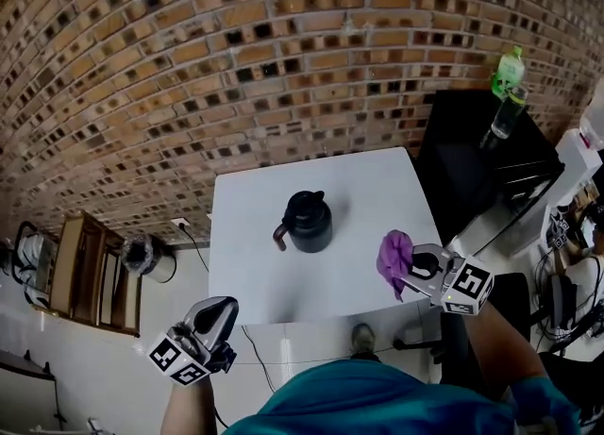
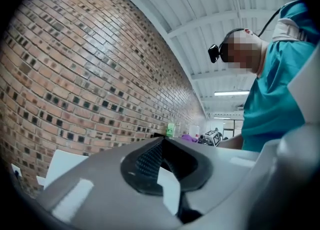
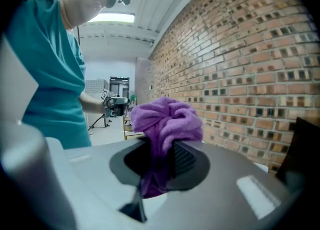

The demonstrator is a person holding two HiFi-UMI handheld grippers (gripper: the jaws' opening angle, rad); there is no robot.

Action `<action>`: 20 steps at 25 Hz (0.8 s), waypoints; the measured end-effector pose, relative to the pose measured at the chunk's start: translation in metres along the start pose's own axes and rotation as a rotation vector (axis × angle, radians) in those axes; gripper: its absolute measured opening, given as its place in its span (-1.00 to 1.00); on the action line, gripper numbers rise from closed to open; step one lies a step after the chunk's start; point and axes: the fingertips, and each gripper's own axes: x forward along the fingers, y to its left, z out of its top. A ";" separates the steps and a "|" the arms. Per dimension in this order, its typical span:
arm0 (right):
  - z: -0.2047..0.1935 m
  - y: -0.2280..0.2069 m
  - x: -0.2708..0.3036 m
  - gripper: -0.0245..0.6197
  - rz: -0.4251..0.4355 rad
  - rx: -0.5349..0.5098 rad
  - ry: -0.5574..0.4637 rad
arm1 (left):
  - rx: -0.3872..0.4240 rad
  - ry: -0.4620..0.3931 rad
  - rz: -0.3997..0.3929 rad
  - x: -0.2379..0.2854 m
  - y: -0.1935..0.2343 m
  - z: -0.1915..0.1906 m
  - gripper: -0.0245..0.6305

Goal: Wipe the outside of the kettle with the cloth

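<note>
A black kettle stands upright on the white table, its handle toward the left. My right gripper is held off the table's right front corner, shut on a bunched purple cloth that sticks out beyond its jaws; the cloth fills the right gripper view. My left gripper hangs below the table's front edge at the left, jaws shut with nothing between them. In the left gripper view the pads meet, and the cloth shows far off. Both grippers are well clear of the kettle.
A brick wall runs behind the table. A black cabinet at the right carries a green bottle and a glass. A wooden rack stands at the left. The person's teal shirt fills the bottom.
</note>
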 end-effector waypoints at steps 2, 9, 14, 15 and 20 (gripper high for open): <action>0.004 0.027 0.002 -0.72 -0.035 0.007 -0.002 | -0.013 0.017 0.001 -0.038 -0.008 -0.006 -0.93; 0.041 0.142 0.017 -0.72 -0.165 0.139 -0.066 | -0.111 0.068 -0.066 -0.159 -0.054 -0.015 -0.93; 0.076 0.232 0.010 -0.72 -0.144 0.084 -0.073 | -0.149 0.077 -0.030 -0.197 -0.088 -0.008 -0.93; 0.079 0.248 0.004 -0.72 -0.133 0.075 -0.078 | -0.159 0.069 -0.019 -0.197 -0.097 -0.009 -0.93; 0.064 0.304 -0.030 -0.72 -0.081 0.049 -0.094 | -0.171 0.046 0.004 -0.181 -0.152 -0.024 -0.93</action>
